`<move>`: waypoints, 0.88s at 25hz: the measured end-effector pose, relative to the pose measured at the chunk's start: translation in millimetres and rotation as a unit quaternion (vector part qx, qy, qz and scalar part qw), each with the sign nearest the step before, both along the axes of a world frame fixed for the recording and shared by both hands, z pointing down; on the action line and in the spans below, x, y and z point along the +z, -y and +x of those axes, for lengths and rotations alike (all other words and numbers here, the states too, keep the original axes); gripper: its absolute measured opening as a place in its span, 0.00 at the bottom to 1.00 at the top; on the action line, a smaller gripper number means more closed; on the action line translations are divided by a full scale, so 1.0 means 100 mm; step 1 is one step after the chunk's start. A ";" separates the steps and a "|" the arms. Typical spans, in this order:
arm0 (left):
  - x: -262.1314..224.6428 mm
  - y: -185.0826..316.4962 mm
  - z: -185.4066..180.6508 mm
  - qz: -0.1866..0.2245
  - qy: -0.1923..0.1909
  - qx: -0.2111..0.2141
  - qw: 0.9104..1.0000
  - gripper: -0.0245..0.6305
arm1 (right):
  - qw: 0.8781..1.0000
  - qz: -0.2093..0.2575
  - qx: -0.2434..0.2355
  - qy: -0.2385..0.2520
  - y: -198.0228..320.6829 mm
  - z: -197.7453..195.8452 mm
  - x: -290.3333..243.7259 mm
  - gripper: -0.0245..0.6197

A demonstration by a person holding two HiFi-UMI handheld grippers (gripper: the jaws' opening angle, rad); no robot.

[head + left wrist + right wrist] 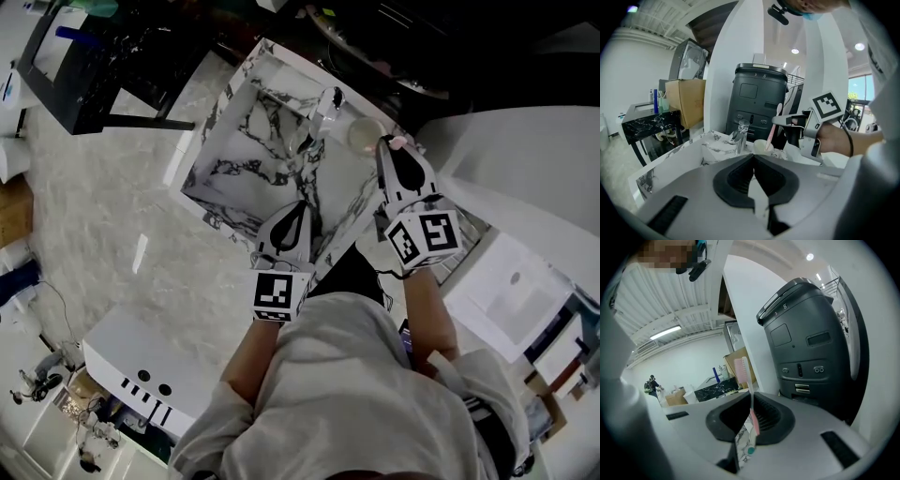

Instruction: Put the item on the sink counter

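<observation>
A pink toothbrush [743, 373] stands upright between the jaws of my right gripper [751, 401], which is shut on its handle, bristles up. In the left gripper view the toothbrush [775, 123] hangs just above a pale cup [761, 146] behind the chrome faucet [740, 133]. From the head view my right gripper [384, 142] is over the back right of the marble sink counter [220, 103], beside the cup [364, 134]. Over the counter's front edge, my left gripper [300, 206] has its jaws together and holds nothing.
A chrome faucet [323, 111] stands at the back of the basin [272, 150]. A large dark grey machine [811, 343] rises behind the counter. A black stand [84, 66] is at the upper left and a white unit [141, 366] on the floor at the lower left.
</observation>
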State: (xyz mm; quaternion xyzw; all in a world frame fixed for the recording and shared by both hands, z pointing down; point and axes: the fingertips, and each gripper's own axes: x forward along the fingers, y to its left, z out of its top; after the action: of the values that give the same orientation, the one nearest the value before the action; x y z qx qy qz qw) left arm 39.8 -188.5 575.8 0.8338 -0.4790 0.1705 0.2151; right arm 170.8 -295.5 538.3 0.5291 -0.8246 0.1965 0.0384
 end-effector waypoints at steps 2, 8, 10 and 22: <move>0.03 0.02 0.03 -0.002 -0.002 -0.001 1.000 0.05 | 1.000 -0.004 -0.004 -0.002 0.01 -0.01 0.04 0.07; 0.07 0.05 0.08 -0.005 -0.003 -0.003 1.000 0.05 | 0.999 -0.024 -0.019 -0.014 0.02 -0.04 0.26 0.07; 0.10 0.06 0.08 -0.008 -0.002 -0.006 1.000 0.05 | 0.999 -0.030 -0.023 -0.015 0.02 -0.05 0.32 0.07; 0.13 0.09 0.06 -0.012 0.000 -0.013 1.000 0.05 | 0.997 -0.062 -0.035 -0.035 0.04 -0.08 0.63 0.07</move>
State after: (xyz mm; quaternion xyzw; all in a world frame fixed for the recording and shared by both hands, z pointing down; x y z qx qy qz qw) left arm 46.2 -197.2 589.0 0.8247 -0.4880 0.1735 0.2273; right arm 162.9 -299.3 601.5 0.5029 -0.8270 0.2272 0.1070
